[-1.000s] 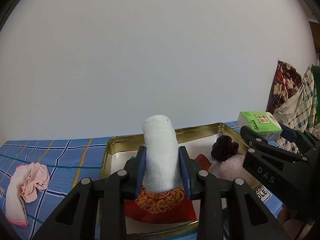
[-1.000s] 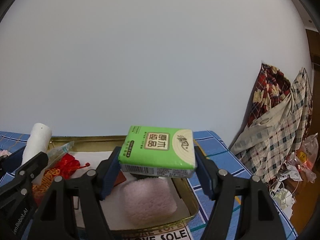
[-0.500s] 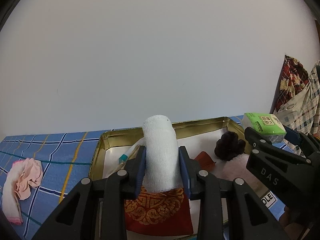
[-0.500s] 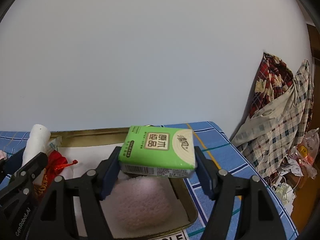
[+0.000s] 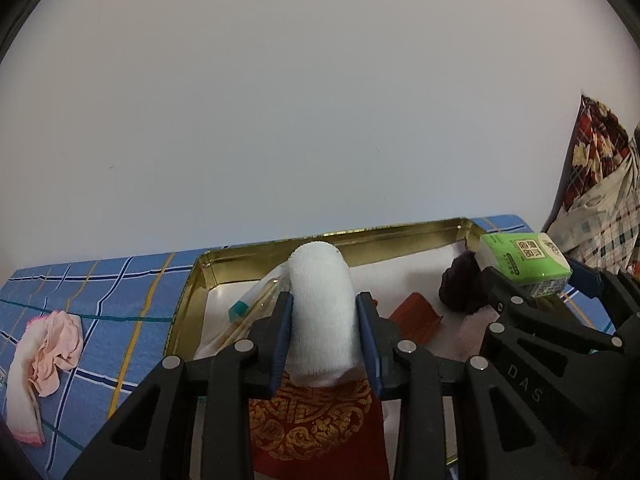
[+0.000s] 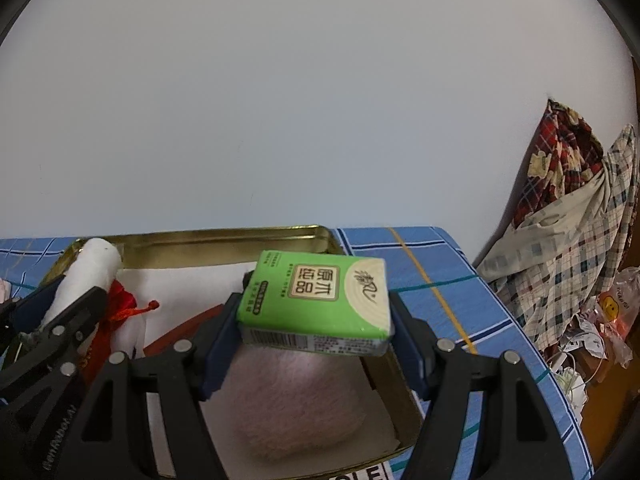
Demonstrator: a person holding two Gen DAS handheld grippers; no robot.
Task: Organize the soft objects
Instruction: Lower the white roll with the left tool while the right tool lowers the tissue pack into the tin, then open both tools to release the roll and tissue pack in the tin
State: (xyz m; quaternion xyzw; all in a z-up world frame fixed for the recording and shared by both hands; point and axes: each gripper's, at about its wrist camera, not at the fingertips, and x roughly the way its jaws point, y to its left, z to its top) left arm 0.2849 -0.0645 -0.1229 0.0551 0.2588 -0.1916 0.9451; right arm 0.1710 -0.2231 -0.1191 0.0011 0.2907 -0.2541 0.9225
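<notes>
I have brought both hands lower over the gold tin (image 5: 192, 304). My left gripper (image 5: 325, 334) squeezes the white roll (image 5: 322, 316); my right gripper (image 6: 316, 330) squeezes the green tissue pack (image 6: 316, 300) (both above the tin), ready to drop in.

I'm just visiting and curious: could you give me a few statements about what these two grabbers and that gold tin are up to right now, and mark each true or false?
1. The left gripper clamps a white gauze roll. True.
2. The right gripper is empty. False: it holds a green tissue pack.
3. The gold tin holds nothing yet. False: a red embroidered pouch, a fluffy pink item and a dark purple item lie inside.
4. A pink cloth lies on the blue checked tablecloth, outside the tin. True.
5. The tissue pack rests on the tin's floor. False: it hangs above the fluffy pink item.
</notes>
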